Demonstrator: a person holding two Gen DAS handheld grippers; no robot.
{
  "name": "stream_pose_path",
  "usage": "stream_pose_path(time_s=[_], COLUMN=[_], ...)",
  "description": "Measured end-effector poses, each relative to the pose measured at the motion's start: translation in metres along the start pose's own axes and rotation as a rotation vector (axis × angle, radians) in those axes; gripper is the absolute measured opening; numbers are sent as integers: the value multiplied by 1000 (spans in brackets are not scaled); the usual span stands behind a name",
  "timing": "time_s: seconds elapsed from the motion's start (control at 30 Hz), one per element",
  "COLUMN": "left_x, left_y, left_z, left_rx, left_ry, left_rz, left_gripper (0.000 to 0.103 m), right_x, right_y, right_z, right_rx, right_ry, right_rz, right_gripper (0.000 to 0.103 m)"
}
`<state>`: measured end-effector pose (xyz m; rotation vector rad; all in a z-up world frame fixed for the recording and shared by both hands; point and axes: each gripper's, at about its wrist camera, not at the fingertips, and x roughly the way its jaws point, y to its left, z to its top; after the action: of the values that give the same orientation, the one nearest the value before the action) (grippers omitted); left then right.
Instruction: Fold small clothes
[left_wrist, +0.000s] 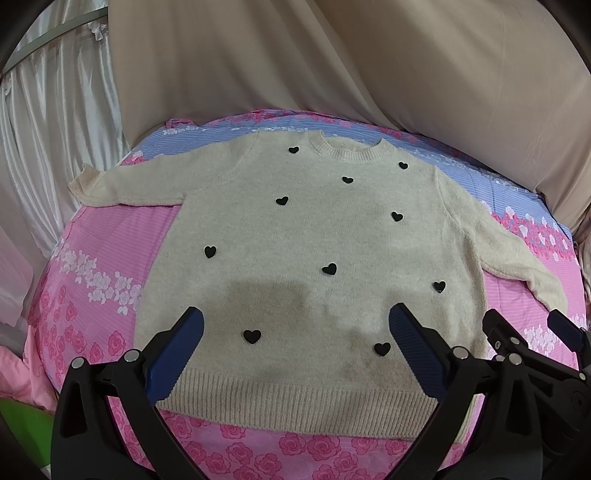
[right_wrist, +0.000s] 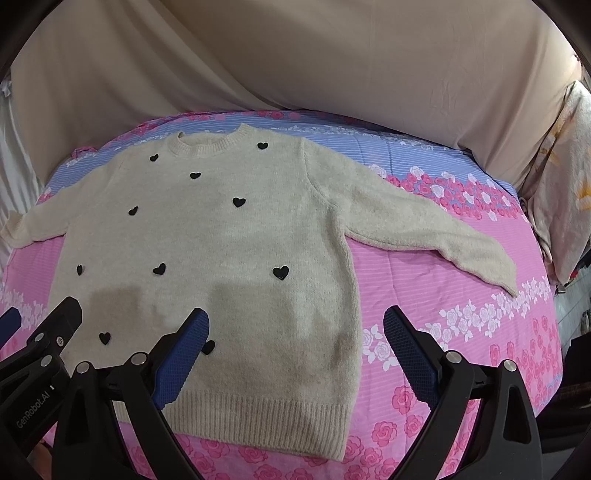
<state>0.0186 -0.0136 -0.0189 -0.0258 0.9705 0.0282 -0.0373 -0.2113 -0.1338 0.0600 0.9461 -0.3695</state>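
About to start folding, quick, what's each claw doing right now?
Left claw: open, empty, above the sweater.
Right claw: open, empty, above the sweater's hem side.

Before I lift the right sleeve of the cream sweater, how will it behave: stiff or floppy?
Probably floppy: the cream sweater is a soft fuzzy knit lying flat on the floral bedsheet, so the right sleeve would likely droop from one pinch point. It looks light for its size. The fuzzy surface should grip rather than slip, and may drag on the sheet.

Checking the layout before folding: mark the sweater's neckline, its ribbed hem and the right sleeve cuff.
neckline (left_wrist: 345, 152), left wrist view, ribbed collar front.
ribbed hem (right_wrist: 258, 417), right wrist view, middle of band.
right sleeve cuff (right_wrist: 508, 275), right wrist view, sleeve end.
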Motion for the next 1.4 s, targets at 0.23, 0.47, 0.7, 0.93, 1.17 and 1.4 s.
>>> stream_pose_path(time_s=[0.23, 0.47, 0.7, 0.93, 1.17, 1.4], left_x=[0, 0, 0, 2, 22, 33], left_y=[0, 0, -1, -2, 5, -12], left_z=[0, 0, 0, 0, 3, -4], left_rx=[1, 0, 0, 0, -106, -129], left_ry=[0, 0, 1, 9, 104, 130], left_rz=[-1, 0, 1, -1, -58, -56], left_gripper=[98, 98, 98, 98, 98, 98], right_x=[0, 0, 1, 3, 55, 121], right_y=[-1, -1, -1, -3, -100, -331], right_z=[0, 0, 0, -1, -9, -40], right_rx=[1, 0, -1, 4, 255, 787], right_ry=[1, 4, 5, 16, 133, 150], right_rz=[0, -1, -2, 11, 109, 24], right_gripper=[94, 94, 94, 94, 94, 91])
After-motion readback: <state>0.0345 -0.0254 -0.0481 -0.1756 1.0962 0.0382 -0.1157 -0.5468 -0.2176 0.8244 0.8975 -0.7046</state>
